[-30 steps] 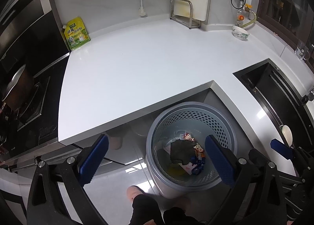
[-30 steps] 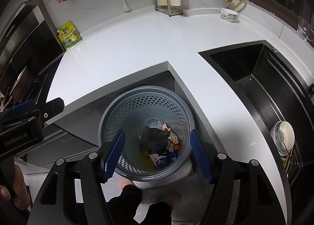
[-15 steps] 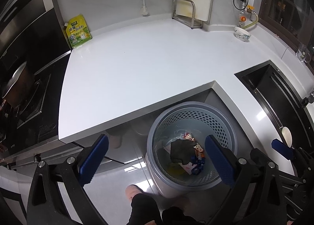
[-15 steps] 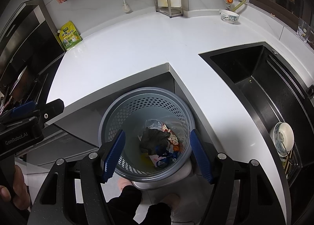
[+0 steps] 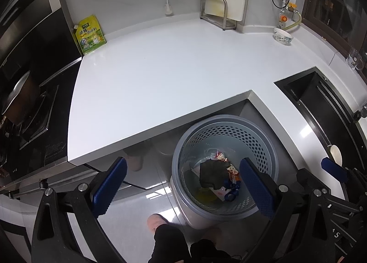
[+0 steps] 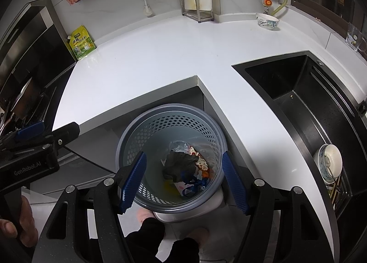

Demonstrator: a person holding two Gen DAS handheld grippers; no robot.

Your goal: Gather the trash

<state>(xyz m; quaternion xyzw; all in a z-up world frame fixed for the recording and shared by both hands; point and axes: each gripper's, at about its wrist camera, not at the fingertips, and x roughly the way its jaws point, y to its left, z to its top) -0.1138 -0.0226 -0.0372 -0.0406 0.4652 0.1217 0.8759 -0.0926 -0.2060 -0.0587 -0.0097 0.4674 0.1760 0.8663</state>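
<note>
white counter (image 5: 160, 84) looks bare of litter. trash (image 6: 183, 169) lies in the perforated bin (image 6: 128, 139) on the floor. left gripper (image 5: 181, 185) and right gripper (image 6: 183, 180) hang above, jaws apart, empty. best next: scan counter corners before stopping.

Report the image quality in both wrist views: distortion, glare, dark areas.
Left wrist view: strong fisheye bend in the countertop edge, a glare streak beside the sink, stove side nearly black. Right wrist view: same curvature, black corners, sink interior dark, trash in the basket sharp.
</note>
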